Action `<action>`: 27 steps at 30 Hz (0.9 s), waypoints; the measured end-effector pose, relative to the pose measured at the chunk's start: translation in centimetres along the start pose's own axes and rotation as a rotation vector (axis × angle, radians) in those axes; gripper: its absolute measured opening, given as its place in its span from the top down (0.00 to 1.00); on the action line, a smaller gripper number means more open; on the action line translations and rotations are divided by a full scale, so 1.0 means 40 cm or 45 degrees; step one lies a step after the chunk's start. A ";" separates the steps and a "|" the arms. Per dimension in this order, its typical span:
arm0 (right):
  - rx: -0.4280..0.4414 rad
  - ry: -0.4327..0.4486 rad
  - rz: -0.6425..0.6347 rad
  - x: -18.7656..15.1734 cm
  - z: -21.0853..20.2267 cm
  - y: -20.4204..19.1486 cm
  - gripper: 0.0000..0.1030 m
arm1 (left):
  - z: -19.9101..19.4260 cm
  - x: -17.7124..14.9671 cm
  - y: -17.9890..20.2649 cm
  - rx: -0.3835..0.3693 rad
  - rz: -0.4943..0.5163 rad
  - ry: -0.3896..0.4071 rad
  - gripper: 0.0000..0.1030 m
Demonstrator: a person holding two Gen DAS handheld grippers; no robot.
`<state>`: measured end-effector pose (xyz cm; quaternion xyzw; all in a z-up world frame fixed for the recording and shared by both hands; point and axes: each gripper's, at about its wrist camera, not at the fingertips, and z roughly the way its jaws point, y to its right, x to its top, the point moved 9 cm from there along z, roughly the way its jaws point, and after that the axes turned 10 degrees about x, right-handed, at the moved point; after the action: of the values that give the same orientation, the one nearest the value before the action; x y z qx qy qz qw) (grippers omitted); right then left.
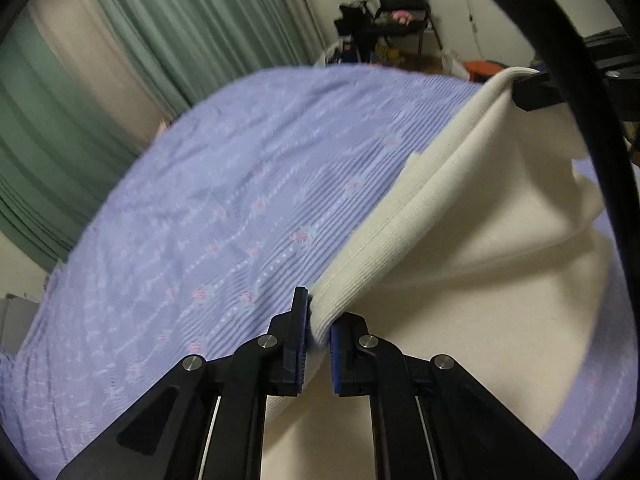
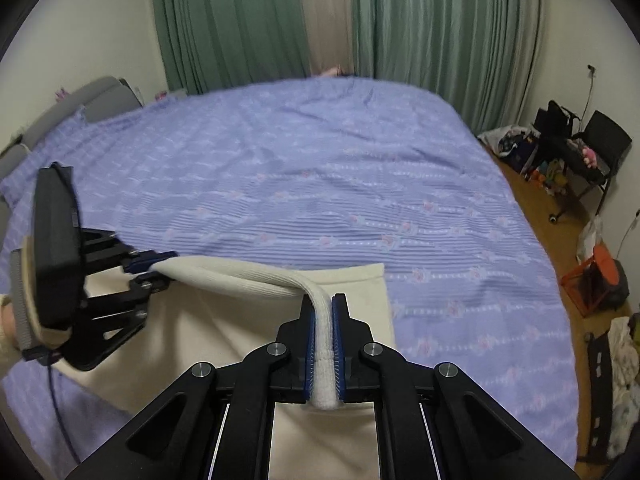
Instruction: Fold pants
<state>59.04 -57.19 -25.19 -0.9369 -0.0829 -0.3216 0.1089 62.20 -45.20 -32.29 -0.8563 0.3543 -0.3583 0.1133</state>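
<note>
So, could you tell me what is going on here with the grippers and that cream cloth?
A person is folding cream pants on a bed with a purple bedspread, using two handheld grippers. The left gripper is shut on one end of the ribbed waistband, and the right gripper is shut on the other end. The band is lifted between them while the rest of the fabric lies on the bed.

L gripper (image 1: 319,334) & R gripper (image 2: 323,354) both clamped on waistband (image 2: 256,276).

My bed (image 2: 320,168) under lilac floral cover; green curtains (image 2: 240,20) behind; black chair (image 2: 608,140), clutter on wood floor (image 2: 536,216).
</note>
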 end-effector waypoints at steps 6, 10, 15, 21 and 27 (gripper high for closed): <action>-0.037 -0.122 0.056 0.024 0.187 0.074 0.92 | 0.125 -0.025 0.019 0.023 -0.055 -0.126 0.89; -0.078 -0.132 -0.001 0.038 0.245 0.074 0.91 | 0.155 -0.045 0.012 0.033 -0.129 -0.196 0.85; -0.185 -0.027 0.012 0.071 0.184 0.086 0.37 | 0.108 -0.006 -0.052 0.050 -0.295 -0.165 0.36; -0.202 0.132 -0.013 0.075 -0.029 0.021 0.36 | -0.137 0.012 -0.107 0.007 -0.459 0.025 0.32; -0.004 0.209 -0.015 -0.004 -0.243 -0.156 0.36 | -0.452 -0.096 -0.161 0.017 -0.673 0.114 0.23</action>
<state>51.83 -53.70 -16.85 -0.9071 -0.0785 -0.3982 0.1119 51.12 -36.82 -18.48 -0.9016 0.1206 -0.4153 0.0058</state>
